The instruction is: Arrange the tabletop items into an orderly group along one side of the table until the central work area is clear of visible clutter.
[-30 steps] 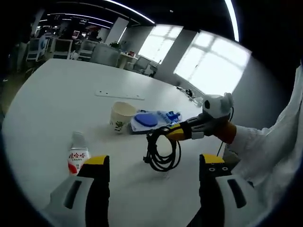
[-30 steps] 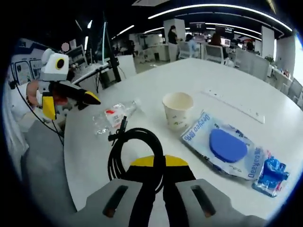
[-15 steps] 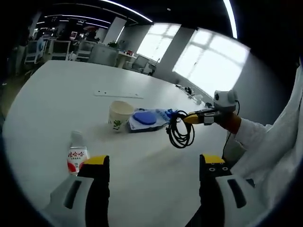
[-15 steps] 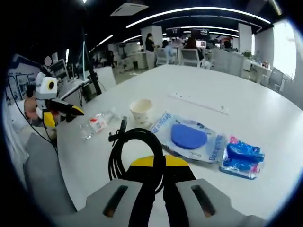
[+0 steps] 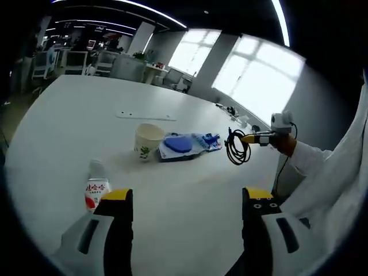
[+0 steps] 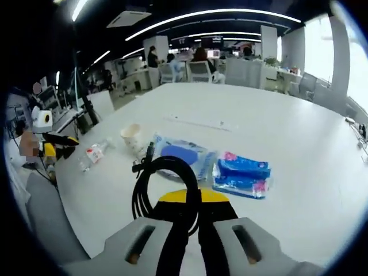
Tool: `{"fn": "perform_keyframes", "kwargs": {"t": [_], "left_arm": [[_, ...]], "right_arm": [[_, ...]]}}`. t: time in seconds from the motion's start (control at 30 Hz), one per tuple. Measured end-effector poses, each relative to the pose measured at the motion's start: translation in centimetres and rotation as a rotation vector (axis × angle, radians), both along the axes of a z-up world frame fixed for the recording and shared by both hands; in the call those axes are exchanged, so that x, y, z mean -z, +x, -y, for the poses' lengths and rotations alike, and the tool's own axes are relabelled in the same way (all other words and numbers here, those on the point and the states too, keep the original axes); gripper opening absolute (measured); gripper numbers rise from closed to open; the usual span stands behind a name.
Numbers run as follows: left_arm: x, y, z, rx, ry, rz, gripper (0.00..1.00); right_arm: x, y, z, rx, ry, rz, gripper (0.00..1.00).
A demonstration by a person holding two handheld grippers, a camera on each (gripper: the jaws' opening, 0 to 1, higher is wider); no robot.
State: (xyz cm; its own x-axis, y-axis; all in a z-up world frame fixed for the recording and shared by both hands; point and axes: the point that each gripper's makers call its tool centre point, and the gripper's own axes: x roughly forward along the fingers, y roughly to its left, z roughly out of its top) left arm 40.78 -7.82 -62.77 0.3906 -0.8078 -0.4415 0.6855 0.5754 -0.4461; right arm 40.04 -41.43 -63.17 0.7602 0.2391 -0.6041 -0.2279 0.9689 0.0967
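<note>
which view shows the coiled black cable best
The right gripper view: the coiled black cable sits large and close, clamped in the right gripper. The left gripper view shows it small and far, dangling above the table.

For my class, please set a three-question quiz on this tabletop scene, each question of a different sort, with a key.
1. True or false: the right gripper is shut on the coiled black cable.
2. Which item lies nearest the left gripper? A) paper cup B) small plastic bottle C) blue packet
3. Fill in: the paper cup stands beside a clear pouch holding a round ____ pad.

Key: 1 true; 2 B; 3 blue.
</note>
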Motion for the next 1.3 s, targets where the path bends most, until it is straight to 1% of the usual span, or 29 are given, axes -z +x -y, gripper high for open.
{"fn": "perform_keyframes", "kwargs": {"t": [0.1, 0.2, 0.37, 0.5, 0.57, 0.7, 0.97, 1.03, 1.07, 1.13, 1.2, 1.3], "left_arm": [[0.2, -0.1, 0.0, 0.002, 0.008, -0.002, 0.79], [0.2, -0.1, 0.0, 0.001, 0.009, -0.003, 0.79], [0.2, 0.1, 0.1, -0.006, 0.011, -0.004, 0.78], [0.2, 0.2, 0.2, -0.008, 0.014, -0.007, 0.78], [0.4, 0.2, 0.1, -0.008, 0.019, -0.010, 0.78], [0.7, 0.2, 0.0, -0.010, 0.025, -0.018, 0.78], [1.1, 0.6, -0.3, -0.024, 0.032, -0.026, 0.78], [1.2, 0.7, -0.3, -0.027, 0.032, -0.026, 0.78], [1.2, 0.7, -0.3, -0.028, 0.032, -0.027, 0.78], [1.3, 0.7, -0.3, -0.030, 0.032, -0.030, 0.78], [1.5, 0.7, -0.3, -0.032, 0.034, -0.032, 0.78], [1.6, 0.7, -0.2, -0.032, 0.033, -0.035, 0.78]], "right_arm": [[0.2, -0.5, 1.7, 0.030, 0.000, -0.009, 0.01], [0.6, -0.9, 3.3, 0.073, 0.020, -0.024, 0.01], [1.5, -1.2, 4.9, 0.120, 0.058, -0.047, 0.01], [2.7, -1.1, 5.4, 0.147, 0.093, -0.083, 0.01], [3.5, -0.9, 5.5, 0.157, 0.117, -0.109, 0.01], [4.9, -0.4, 5.6, 0.173, 0.135, -0.144, 0.01], [6.7, 0.0, 5.3, 0.165, 0.148, -0.213, 0.01], [7.1, 0.0, 5.5, 0.170, 0.147, -0.225, 0.01], [7.5, -0.1, 5.6, 0.176, 0.153, -0.245, 0.01], [8.0, 0.0, 5.7, 0.175, 0.154, -0.254, 0.01], [8.6, -0.1, 5.9, 0.178, 0.153, -0.278, 0.01], [9.1, -0.1, 6.2, 0.186, 0.148, -0.292, 0.01]]}}
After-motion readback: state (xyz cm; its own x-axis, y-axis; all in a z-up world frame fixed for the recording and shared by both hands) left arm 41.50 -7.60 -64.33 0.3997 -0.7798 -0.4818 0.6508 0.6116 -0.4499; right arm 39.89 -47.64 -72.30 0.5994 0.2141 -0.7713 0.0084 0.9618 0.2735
